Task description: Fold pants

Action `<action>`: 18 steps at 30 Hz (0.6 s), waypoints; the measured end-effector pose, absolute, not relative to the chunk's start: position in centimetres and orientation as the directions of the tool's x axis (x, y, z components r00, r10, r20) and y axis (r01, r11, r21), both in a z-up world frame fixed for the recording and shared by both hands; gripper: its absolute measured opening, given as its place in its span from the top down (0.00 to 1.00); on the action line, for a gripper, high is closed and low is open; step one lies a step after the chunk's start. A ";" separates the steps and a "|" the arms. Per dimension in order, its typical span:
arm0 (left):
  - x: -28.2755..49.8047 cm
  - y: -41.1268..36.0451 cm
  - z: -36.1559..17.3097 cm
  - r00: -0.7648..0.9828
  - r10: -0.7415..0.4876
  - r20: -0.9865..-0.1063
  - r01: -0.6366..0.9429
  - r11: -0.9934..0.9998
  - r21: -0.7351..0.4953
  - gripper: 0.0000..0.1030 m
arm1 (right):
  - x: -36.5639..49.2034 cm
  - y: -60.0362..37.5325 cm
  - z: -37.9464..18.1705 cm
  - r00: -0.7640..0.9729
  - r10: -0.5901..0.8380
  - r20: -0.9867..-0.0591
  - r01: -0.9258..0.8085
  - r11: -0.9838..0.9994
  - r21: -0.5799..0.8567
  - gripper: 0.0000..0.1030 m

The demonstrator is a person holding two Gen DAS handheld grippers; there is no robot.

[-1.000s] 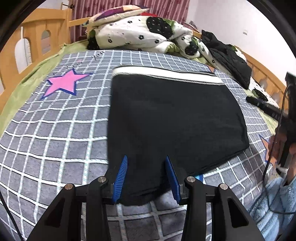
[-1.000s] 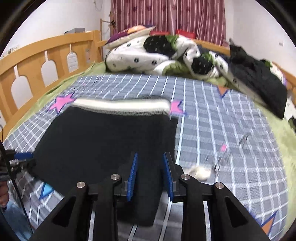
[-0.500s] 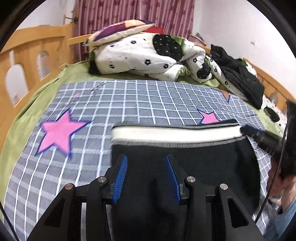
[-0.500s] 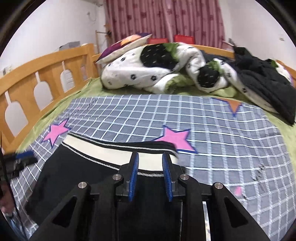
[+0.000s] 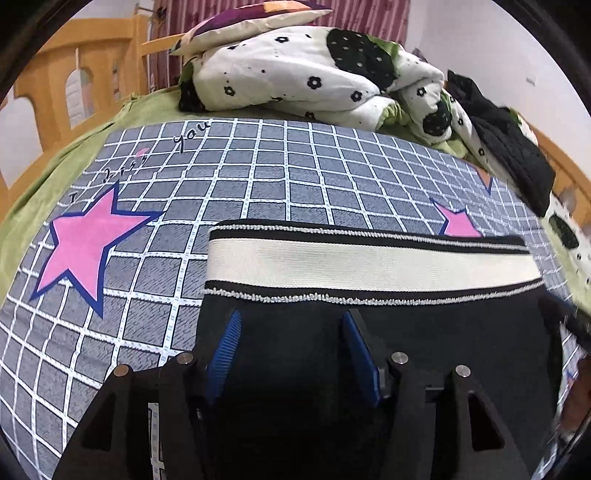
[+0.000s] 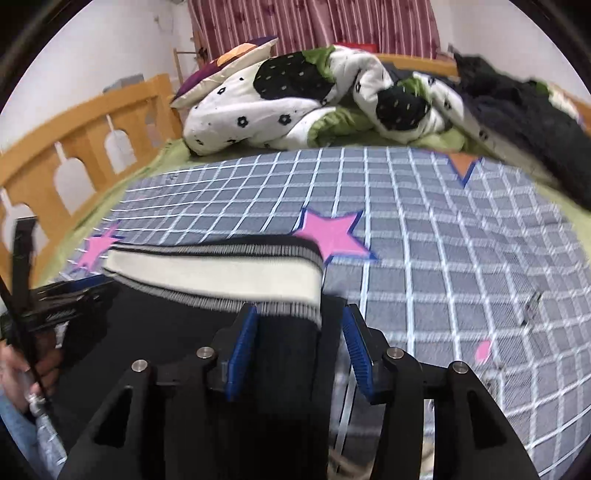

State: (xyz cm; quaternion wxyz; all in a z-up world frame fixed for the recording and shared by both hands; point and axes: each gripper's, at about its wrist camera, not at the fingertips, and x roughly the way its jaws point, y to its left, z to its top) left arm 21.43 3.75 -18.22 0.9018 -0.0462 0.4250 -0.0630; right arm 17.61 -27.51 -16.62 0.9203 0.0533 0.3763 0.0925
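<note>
Right gripper (image 6: 295, 339) jaws opening around black pants (image 6: 155, 332) on bed (image 6: 443, 240).

Ahead of you the grey checked bedspread (image 5: 258, 177) lies flat and bare beyond the pants (image 5: 369, 266), so you can pass freely there. Farther on, the bunched floral quilt (image 5: 295, 74) and a pillow (image 5: 240, 22) block the way. A dark heap of clothes (image 6: 517, 110) crowds the far right, and a wooden rail (image 6: 74, 147) bounds your left.

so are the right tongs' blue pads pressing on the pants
Apart. The right wrist view shows the right tongs opening, the black pants lying between them, with a gap beside the right-hand pad.
</note>
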 end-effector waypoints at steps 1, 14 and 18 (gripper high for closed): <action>21.3 3.7 -18.2 0.634 -0.150 -0.758 0.072 0.988 -0.135 0.46 | 17.1 -27.8 -17.0 0.686 0.245 -0.685 -0.142 0.969 0.204 0.56; 19.8 2.2 -15.1 0.656 -0.157 -0.738 0.118 0.987 -0.106 0.46 | 15.7 -28.2 -15.6 0.716 0.258 -0.649 -0.182 0.966 0.183 0.91; 20.1 1.3 -15.1 0.649 -0.132 -0.749 0.134 0.989 -0.058 0.46 | 17.0 -29.6 -18.3 0.666 0.277 -0.693 -0.145 0.959 0.244 0.76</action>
